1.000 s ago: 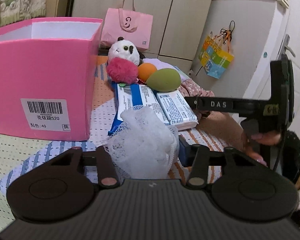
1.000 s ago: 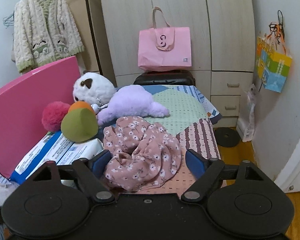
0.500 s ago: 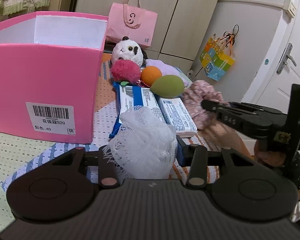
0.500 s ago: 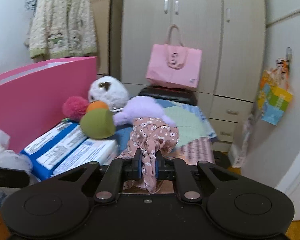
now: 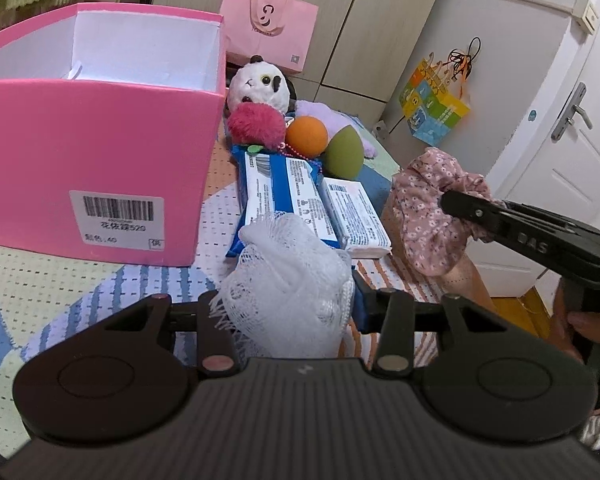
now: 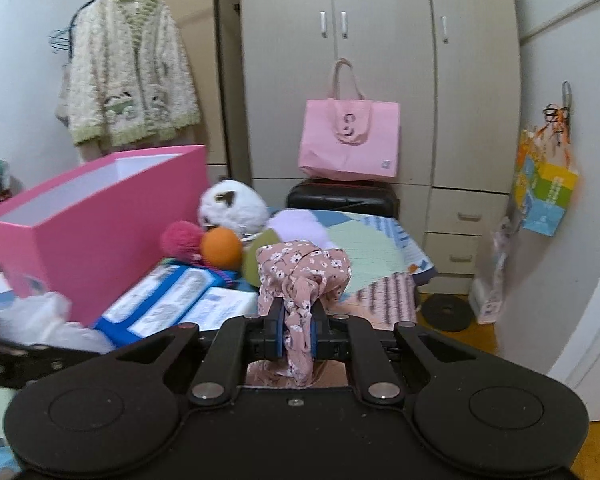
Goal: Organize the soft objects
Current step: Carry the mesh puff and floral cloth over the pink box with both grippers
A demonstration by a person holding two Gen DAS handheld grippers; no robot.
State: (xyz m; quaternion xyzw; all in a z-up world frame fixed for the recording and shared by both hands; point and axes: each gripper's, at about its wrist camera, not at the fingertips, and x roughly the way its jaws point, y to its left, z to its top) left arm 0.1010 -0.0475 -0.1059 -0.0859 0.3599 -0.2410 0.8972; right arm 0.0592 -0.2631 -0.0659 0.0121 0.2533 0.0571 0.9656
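Note:
My left gripper (image 5: 288, 304) is shut on a white mesh bath pouf (image 5: 288, 276), held above the bed in front of the open pink box (image 5: 100, 152). My right gripper (image 6: 296, 330) is shut on a pink floral scrunchie (image 6: 304, 268) and holds it lifted off the bed; it also shows in the left wrist view (image 5: 432, 208), right of the wipe packs. The pink box appears in the right wrist view (image 6: 100, 232) at left.
On the bed lie two wipe packs (image 5: 300, 196), a red pompom (image 5: 256, 126), an orange ball (image 5: 306, 136), a green sponge egg (image 5: 344, 154), a panda plush (image 5: 260, 84) and a purple plush (image 6: 296, 224). A pink bag (image 6: 350, 136) stands by the wardrobe.
My right gripper closed on the floral scrunchie and lifted it off the bed. My left gripper rose with the mesh pouf, showing more of the box's inside.

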